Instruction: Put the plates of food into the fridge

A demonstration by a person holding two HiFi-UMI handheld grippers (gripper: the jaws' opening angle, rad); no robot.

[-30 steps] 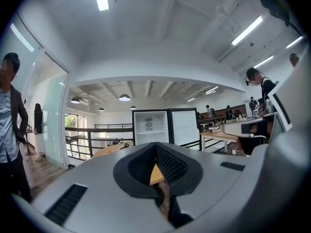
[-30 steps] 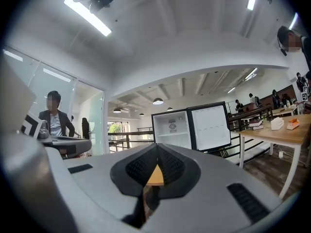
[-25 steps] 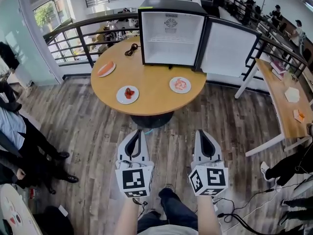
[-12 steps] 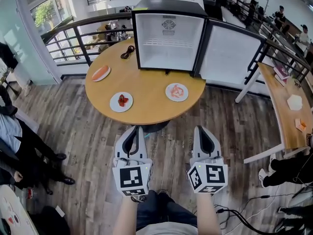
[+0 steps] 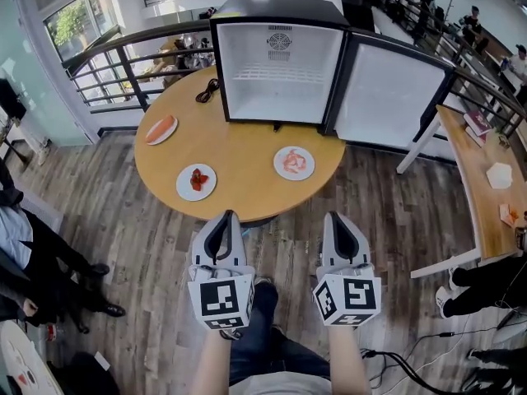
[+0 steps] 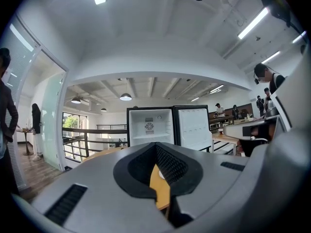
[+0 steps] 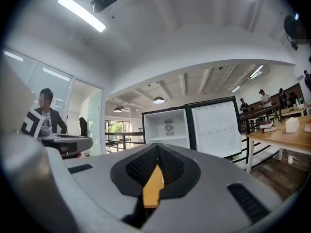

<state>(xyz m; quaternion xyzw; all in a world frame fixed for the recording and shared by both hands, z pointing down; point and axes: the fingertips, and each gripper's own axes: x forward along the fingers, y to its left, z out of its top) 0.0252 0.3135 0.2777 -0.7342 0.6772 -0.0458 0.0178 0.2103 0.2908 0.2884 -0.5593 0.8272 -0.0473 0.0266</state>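
Note:
Three white plates lie on the round wooden table [image 5: 247, 138]: one with an orange slab of salmon [image 5: 160, 128] at the far left, one with red food [image 5: 196, 181] at the near left, one with pink food [image 5: 294, 162] at the near right. At the table's back stands a small fridge [image 5: 276, 72], bare inside, its door [image 5: 387, 93] swung open to the right. My left gripper [image 5: 230, 216] and right gripper [image 5: 332, 218] hover side by side over the floor, short of the table's near edge. Both are shut with nothing held. Both gripper views face the open fridge [image 6: 149, 127] [image 7: 168, 127].
A black cable [image 5: 203, 95] lies on the table left of the fridge. A dark railing [image 5: 123, 64] runs behind the table. A long wooden side table [image 5: 482, 179] with small items stands at the right. People stand at the far left and right edges. Cables trail on the floor [image 5: 412, 369].
The table and fridge have come nearer and shifted slightly left in the head view. Both grippers keep their places side by side and stay shut.

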